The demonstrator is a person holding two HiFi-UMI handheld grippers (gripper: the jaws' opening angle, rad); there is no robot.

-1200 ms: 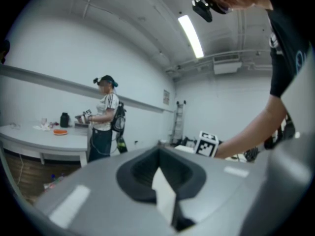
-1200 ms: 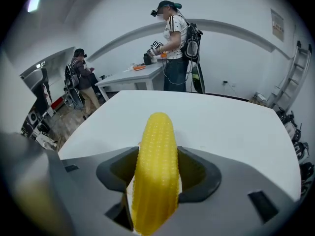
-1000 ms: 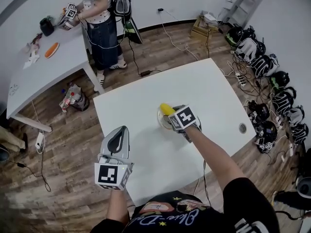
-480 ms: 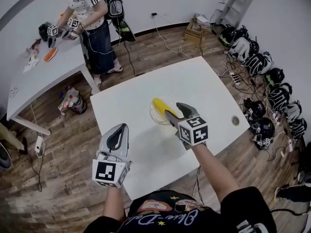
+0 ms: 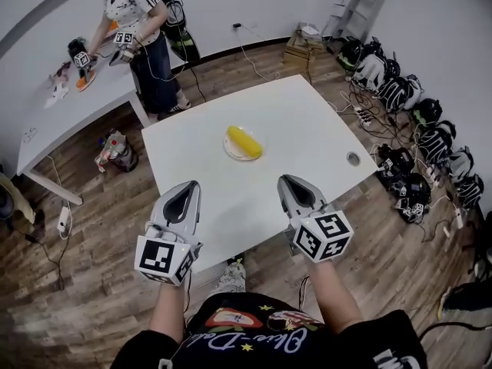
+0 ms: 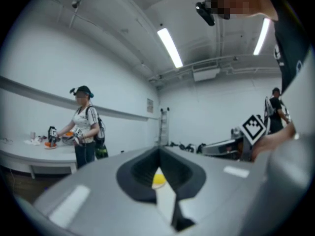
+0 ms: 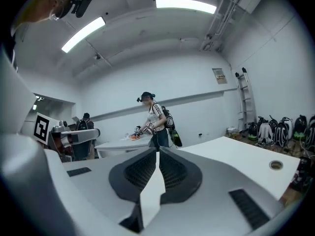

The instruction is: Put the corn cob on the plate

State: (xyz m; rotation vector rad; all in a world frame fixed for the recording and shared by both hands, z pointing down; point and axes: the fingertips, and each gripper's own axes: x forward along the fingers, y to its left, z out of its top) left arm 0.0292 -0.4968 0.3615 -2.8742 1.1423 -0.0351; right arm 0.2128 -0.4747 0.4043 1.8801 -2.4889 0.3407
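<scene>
Yellow against the white surface (image 5: 307,121), the corn cob (image 5: 244,141) lies on the plate (image 5: 233,154) in the head view, near the middle of the surface and well apart from both tools. A second ago the right gripper (image 5: 292,181) was down at that plate with the cob right at its fingers. Now we see it drawn back to the near edge of the surface, and its fingers have just been closing: they are together, with nothing between them. The left gripper (image 5: 190,186) is also closer to our body than it was, level with the right one, and its fingers are together and empty too. In the left gripper view the fingers meet at their tips, and through the opening behind them we catch a small spot of the yellow cob (image 6: 158,179) far ahead; the right gripper (image 6: 231,149) shows off to the side with its marker cube. In the right gripper view the fingers are pressed together along their line and hold nothing. Ahead we see only bare surface (image 7: 236,156) and, beyond it, another person (image 7: 155,124) busy at a far surface. No cob shows here. We judge that the cob has been set down and let go and the placing is done, so nothing seems left but to keep clear of the plate.
</scene>
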